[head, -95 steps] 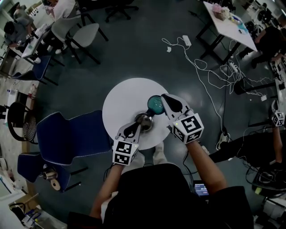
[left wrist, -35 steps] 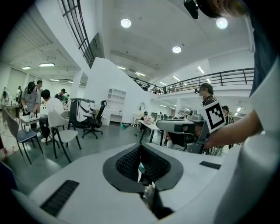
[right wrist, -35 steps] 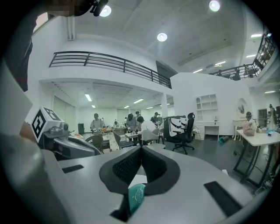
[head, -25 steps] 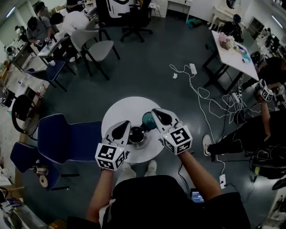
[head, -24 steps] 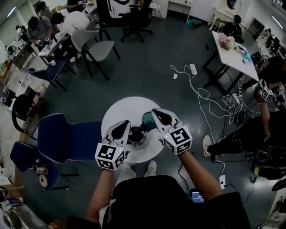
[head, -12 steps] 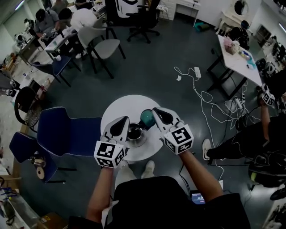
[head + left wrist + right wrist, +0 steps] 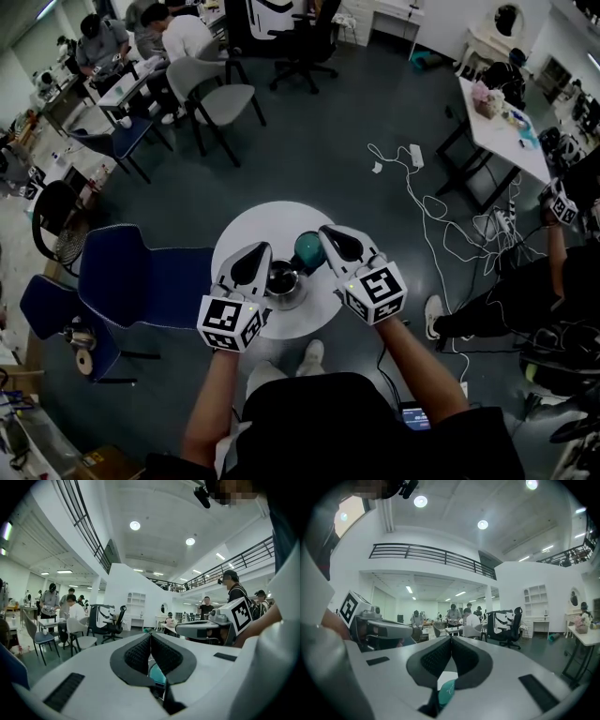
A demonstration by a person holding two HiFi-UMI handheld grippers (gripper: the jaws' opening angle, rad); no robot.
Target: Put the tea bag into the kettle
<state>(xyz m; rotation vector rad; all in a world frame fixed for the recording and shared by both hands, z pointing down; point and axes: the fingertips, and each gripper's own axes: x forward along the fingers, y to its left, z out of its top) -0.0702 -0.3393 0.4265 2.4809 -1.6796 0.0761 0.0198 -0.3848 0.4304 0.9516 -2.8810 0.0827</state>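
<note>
On the round white table (image 7: 258,225) stands a teal rounded vessel (image 7: 307,247), and close beside it a metal pot (image 7: 281,279) with a dark inside. I see no tea bag in any view. My left gripper (image 7: 254,253) hovers just left of the metal pot, its jaws closed together. My right gripper (image 7: 332,235) hovers just right of the teal vessel, also closed. In the left gripper view the left gripper (image 7: 150,635) has its pads meeting, with teal showing below them. The right gripper (image 7: 451,638) looks the same, with teal and white below.
A blue chair (image 7: 141,281) stands against the table's left side. Cables (image 7: 441,202) trail over the floor to the right. A white desk (image 7: 502,117) stands at the far right, grey chairs (image 7: 211,98) behind, and people sit at desks at the back left.
Since 3.8 s ago the left gripper has drawn back from the metal pot to its left side. Over the last second both grippers have stayed nearly still; the head camera shifted slightly.
</note>
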